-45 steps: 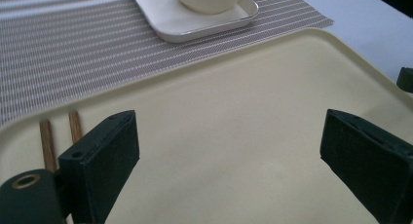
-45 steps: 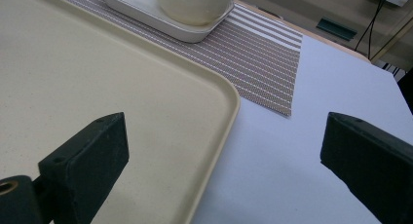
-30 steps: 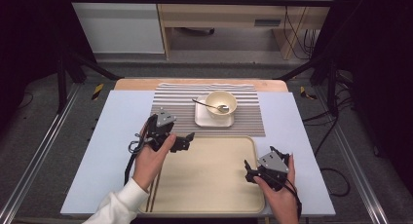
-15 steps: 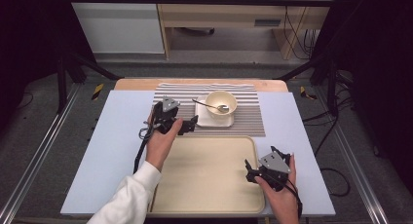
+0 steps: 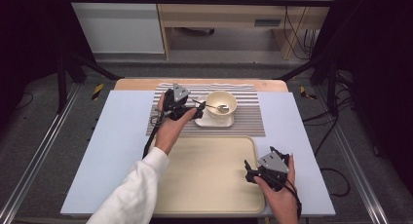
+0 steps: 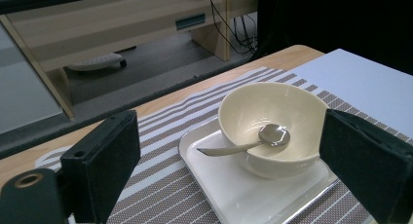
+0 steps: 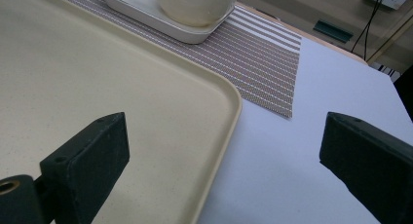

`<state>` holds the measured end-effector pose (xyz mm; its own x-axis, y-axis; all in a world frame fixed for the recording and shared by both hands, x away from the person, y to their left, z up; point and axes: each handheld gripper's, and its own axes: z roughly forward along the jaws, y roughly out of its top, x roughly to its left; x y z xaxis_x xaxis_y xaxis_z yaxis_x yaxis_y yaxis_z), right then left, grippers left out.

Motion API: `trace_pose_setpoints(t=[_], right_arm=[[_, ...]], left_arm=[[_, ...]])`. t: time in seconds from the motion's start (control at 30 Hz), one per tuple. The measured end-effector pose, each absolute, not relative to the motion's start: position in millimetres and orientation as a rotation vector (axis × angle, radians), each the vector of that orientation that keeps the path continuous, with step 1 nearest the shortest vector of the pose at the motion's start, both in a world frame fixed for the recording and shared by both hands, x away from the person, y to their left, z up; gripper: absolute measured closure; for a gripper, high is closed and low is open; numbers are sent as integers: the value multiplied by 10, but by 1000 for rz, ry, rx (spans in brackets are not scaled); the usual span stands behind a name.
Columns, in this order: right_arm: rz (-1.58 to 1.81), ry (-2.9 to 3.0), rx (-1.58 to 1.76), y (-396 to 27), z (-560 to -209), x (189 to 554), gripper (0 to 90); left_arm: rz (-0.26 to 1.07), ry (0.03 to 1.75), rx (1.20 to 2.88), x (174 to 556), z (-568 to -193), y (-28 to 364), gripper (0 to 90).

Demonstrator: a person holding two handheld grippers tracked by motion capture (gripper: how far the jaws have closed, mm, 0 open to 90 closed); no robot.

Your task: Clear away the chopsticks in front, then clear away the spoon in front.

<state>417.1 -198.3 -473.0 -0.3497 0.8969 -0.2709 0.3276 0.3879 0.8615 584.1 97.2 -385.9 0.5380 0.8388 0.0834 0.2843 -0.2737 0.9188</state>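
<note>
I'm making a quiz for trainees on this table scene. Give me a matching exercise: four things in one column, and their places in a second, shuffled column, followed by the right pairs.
Things
1. shiny metal spoon
2. cream round bowl
3. white square plate
4. large beige tray

Places
A. on the grey striped placemat
B. inside the bowl, handle over its rim
C. on the pale blue mat, nearer the person than the placemat
D. on the white plate

Pairs: 1-B, 2-D, 3-A, 4-C
</note>
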Motion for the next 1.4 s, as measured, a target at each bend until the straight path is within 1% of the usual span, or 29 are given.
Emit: trace_pose_setpoints(t=[0.23,0.4,0.53,0.6,0.7,0.8,0.87,0.97,1.03,1.13,1.23,1.4], right_arm=[[927,1870,1051,-1982,-4722,4164,43],[926,1866,1054,-1990,-4716,4166,43],[928,1863,1061,-1995,-4711,4163,43],[927,1866,1059,-1998,-4715,4169,43],[923,1865,1065,-2007,-4718,4175,43],[921,1862,1075,-2013,-4716,4182,43],[918,1860,1070,-2010,-4713,4182,43],[915,1867,1060,-2000,-4716,4171,43],[918,1869,1061,-1993,-4721,4163,44],[923,1868,1057,-2000,-4714,4158,43],[931,1860,1061,-2012,-4706,4157,44],[932,1862,1065,-2011,-4708,4164,44]], left_arm=[[713,949,1879,5887,-4028,905,92],[715,968,1875,5963,-4136,863,107],[688,1005,1857,6020,-4205,859,139],[702,1006,1853,6037,-4221,849,173],[697,1013,1856,6055,-4224,834,192],[664,1028,1827,6083,-4236,810,244],[671,1030,1822,6092,-4254,794,284],[671,1060,1820,6104,-4295,778,315],[653,1081,1799,6114,-4313,771,364],[664,1109,1783,6120,-4313,775,423],[639,1128,1741,6129,-4312,782,457],[628,1140,1725,6142,-4325,784,520]])
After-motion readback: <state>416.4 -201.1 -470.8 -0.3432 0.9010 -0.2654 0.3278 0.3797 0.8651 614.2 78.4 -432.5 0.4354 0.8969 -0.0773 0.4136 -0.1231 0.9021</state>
